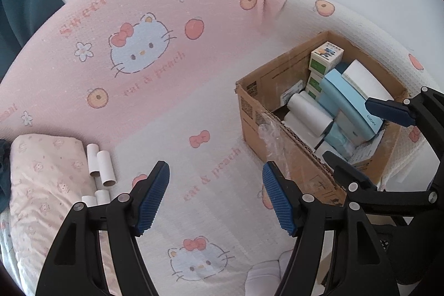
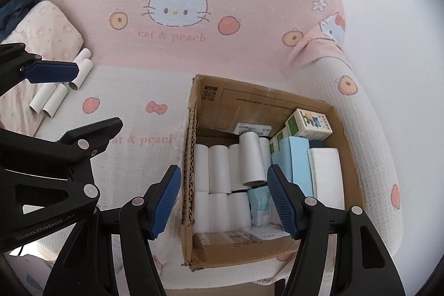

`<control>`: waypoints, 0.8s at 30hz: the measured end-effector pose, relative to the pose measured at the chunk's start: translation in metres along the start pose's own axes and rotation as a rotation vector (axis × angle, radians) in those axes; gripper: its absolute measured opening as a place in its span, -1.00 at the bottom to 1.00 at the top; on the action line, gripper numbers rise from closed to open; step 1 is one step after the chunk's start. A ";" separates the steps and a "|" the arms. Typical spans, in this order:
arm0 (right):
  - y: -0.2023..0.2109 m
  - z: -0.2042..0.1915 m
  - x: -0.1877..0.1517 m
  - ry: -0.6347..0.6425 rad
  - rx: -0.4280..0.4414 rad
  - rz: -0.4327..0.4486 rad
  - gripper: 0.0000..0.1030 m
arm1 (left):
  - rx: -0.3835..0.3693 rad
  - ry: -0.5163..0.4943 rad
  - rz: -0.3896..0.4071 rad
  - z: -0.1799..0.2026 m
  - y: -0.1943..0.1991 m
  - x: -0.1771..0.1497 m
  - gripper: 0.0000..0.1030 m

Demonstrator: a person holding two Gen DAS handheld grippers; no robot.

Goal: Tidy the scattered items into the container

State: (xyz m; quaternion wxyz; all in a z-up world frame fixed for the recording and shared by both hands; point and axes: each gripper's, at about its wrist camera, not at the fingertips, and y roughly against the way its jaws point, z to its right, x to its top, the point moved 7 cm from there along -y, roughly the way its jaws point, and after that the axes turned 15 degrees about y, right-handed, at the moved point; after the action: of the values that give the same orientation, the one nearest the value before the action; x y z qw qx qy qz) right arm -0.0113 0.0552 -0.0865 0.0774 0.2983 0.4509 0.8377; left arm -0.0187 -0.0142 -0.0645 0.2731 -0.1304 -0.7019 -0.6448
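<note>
Inside cardboard box, white rolls, cartons

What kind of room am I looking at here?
Most likely a bedroom or a home living space. The work surface is soft furniture under a pink cartoon-cat cover, with a small pillow beside it. A cardboard box of household bits sits on the cover, and loose white tubes lie near the pillow.
</note>
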 end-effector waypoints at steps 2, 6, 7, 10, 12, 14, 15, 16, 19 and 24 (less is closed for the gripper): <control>0.003 -0.001 0.002 0.008 -0.006 0.009 0.21 | 0.012 0.007 0.006 -0.004 0.003 0.000 0.42; 0.008 -0.009 0.009 0.032 0.000 0.037 0.21 | 0.036 0.015 0.012 -0.012 0.007 0.000 0.42; 0.009 -0.010 0.010 0.036 -0.001 0.041 0.21 | 0.043 0.017 0.013 -0.014 0.008 0.000 0.42; 0.013 -0.015 0.015 0.050 0.001 0.059 0.21 | 0.064 0.024 0.015 -0.021 0.010 0.000 0.42; 0.016 -0.019 0.020 0.056 0.013 0.079 0.21 | 0.089 0.011 0.011 -0.028 0.012 0.004 0.42; 0.021 -0.024 0.025 0.063 0.038 0.107 0.21 | 0.128 -0.026 0.011 -0.036 0.015 0.007 0.42; 0.023 -0.027 0.028 0.070 0.048 0.120 0.21 | 0.139 -0.045 0.017 -0.039 0.017 0.009 0.42; 0.025 -0.030 0.030 0.079 0.052 0.130 0.22 | 0.149 -0.055 0.021 -0.043 0.019 0.010 0.42; 0.025 -0.036 0.035 0.098 0.055 0.134 0.27 | 0.173 -0.052 0.019 -0.051 0.021 0.011 0.42; 0.024 -0.039 0.041 0.111 0.056 0.134 0.28 | 0.145 -0.001 0.000 -0.057 0.019 0.007 0.42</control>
State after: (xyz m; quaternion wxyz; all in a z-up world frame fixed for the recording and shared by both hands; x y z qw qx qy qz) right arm -0.0633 0.0295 -0.0660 -0.0124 0.2828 0.4568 0.8433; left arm -0.0023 -0.0684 -0.0434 0.2817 -0.1107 -0.7469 -0.5921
